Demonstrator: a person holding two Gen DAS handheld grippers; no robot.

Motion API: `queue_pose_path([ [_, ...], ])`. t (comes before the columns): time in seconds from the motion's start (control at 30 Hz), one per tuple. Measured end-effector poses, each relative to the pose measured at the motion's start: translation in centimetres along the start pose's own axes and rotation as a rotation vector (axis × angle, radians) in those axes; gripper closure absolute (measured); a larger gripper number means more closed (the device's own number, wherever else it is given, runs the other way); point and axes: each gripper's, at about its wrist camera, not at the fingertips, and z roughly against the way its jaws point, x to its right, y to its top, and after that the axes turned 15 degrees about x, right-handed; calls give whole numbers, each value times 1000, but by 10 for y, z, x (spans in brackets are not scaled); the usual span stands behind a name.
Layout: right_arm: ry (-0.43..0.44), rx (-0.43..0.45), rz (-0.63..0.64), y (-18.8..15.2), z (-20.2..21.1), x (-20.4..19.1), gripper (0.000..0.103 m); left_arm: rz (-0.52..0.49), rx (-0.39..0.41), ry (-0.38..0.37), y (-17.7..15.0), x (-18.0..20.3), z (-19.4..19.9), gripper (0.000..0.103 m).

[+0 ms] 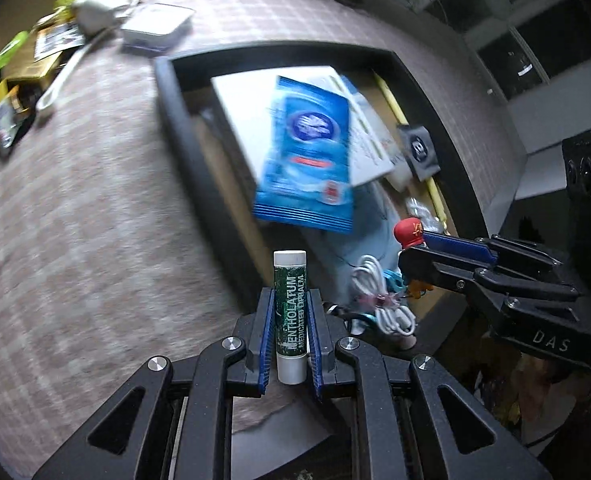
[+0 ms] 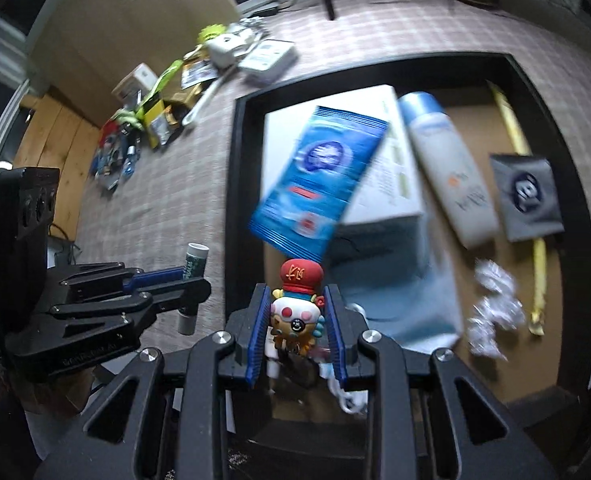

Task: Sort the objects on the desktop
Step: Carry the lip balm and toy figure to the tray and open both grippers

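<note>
Checked cloth covers the bench, where one black tray holds one white box and one blue packet. Both tools tilt steeply downward: left tool clamped on one lip balm, right tool clamped on one figurine.

A green lip balm stick with white ends stands upright, pinched between the blue pads of the left claw. A small toy figure with a red cap and a white face sits clamped in the right claw. Just beyond both claws lies a black tray holding a blue sachet, a white box, a white tube and a grey packet.
</note>
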Motion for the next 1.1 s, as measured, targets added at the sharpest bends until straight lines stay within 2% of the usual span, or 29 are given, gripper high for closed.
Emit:
queue_pose_path([
  [0.2,-23,16,-35,-5,9,17,76,-38,-9,-10,3,20,-7,89],
  [0.37,-45,31,-34,-6,15,22,75,-47,-3,13,6,24,-7,88],
  [0.4,-48,36,-32,-6,15,21,74,-44,-5,15,7,23,-8,87],
  [0.5,-83,56,-28,-5,18,22,58,-43,14,49,9,16,-4,87],
  [0.53,-90,63,-26,-4,19,22,56,-39,16,52,9,13,-3,87],
  [0.83,-89,48,8,5,11,6,56,41,51,102,15,-36,18,87],
  [1.1,-53,38,70,22,-10,-34,56,159,99,176,21,-107,50,87],
])
